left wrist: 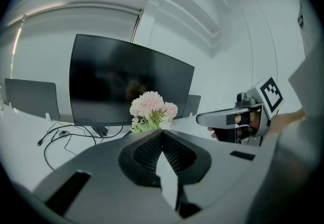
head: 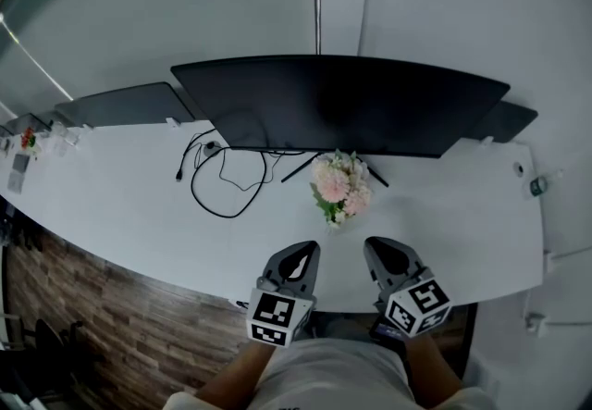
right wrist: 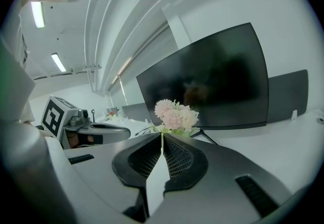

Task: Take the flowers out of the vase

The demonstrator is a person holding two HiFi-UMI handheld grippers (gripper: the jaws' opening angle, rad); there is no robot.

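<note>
Head view shows the flowers point(head: 339, 183) standing beyond the closed, empty left tongs point(head: 307, 249) and right tongs point(head: 376, 245).

Desk top point(head: 120, 167): smooth, matt white. Monitor screen point(head: 342, 103): dark, faintly reflective. Floor point(head: 102, 306), lower left of the head view: wood-grain planks.

No word, brand, number or sign can be read anywhere. The only print is the black-and-white square markers on the left cube point(head: 274, 317) of the left gripper point(head: 303, 253) and on the right cube point(head: 418, 304) of the right gripper point(head: 378, 247). These are block patterns with no letters or digits. The monitor point(head: 342, 103) is dark and shows no legible logo.
</note>
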